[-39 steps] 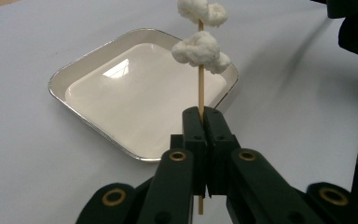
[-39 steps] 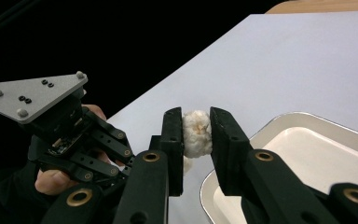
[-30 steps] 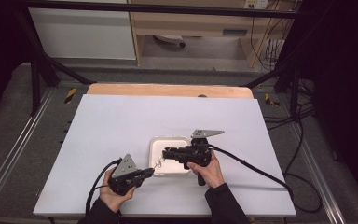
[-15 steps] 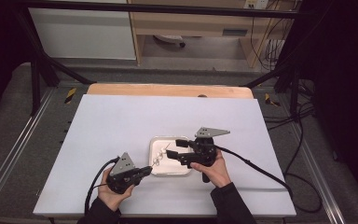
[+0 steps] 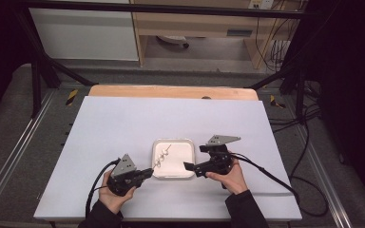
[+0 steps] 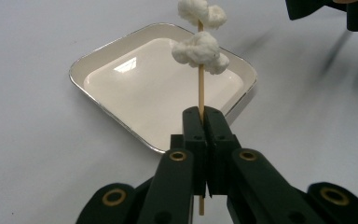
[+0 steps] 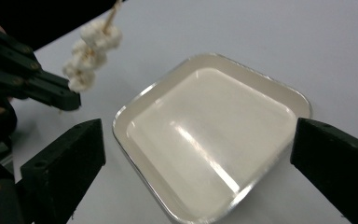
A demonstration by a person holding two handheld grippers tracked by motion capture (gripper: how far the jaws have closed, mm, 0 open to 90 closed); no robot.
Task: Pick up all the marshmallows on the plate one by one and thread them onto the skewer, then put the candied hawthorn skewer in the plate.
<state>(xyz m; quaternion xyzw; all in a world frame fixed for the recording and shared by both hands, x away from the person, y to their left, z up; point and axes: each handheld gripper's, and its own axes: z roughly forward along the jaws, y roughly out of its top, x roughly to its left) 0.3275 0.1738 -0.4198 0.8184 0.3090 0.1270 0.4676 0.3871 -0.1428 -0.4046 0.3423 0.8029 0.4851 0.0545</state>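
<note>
The left gripper clamps the lower end of a thin wooden skewer threaded with white fluffy lumps. In the high view the skewer's long axis slants up and away from the person, its tip over the near-left part of a shallow white square tray with a metal rim on the white table. The right gripper sits at the tray's right edge; its jaws have just been opening and stand wide, nothing between them.
</note>
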